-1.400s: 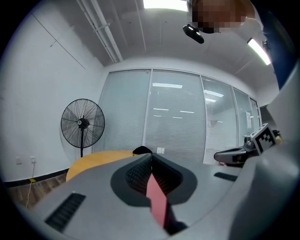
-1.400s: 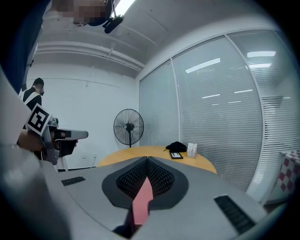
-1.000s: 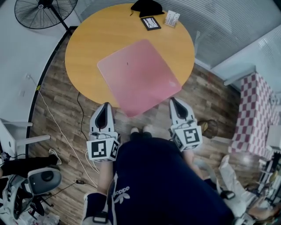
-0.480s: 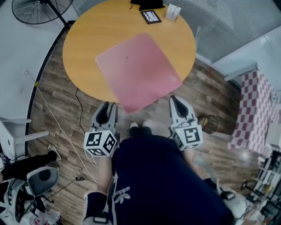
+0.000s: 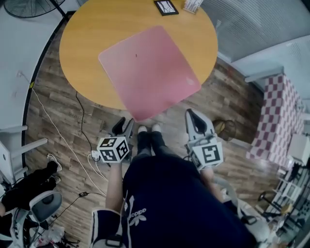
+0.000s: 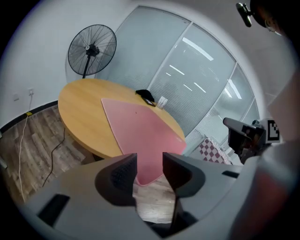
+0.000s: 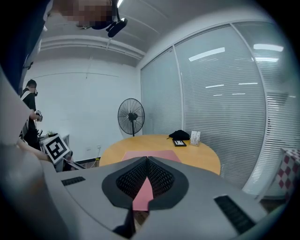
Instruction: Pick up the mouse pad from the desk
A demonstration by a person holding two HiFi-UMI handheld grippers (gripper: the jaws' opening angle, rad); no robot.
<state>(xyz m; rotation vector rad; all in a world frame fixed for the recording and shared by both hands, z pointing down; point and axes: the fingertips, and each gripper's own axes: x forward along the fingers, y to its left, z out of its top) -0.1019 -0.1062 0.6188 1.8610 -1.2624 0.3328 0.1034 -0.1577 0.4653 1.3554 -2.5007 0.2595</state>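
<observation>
The pink mouse pad (image 5: 150, 72) lies flat on the round yellow table (image 5: 87, 38), and its near corner hangs over the table's edge. My left gripper (image 5: 124, 127) hangs below and in front of that edge, pointing down toward the pad. In the left gripper view its jaws (image 6: 150, 164) are opening with nothing between them, and the mouse pad (image 6: 140, 126) lies beyond. My right gripper (image 5: 190, 113) hovers off the pad's right corner, apart from it. Its tips (image 7: 146, 159) meet, empty, with the mouse pad (image 7: 164, 155) ahead.
A black pouch (image 6: 146, 96), a black-framed tablet (image 5: 165, 7) and a white card stand (image 5: 193, 5) sit at the table's far side. A standing fan (image 6: 91, 49) is behind the table. Cables (image 5: 63, 140) trail on the wooden floor, left. A small bin (image 5: 224, 130) stands right.
My left gripper has sunk lower, rolled, and its jaws have gone from shut to apart. The right gripper has stayed put. The table sits higher in the head view.
</observation>
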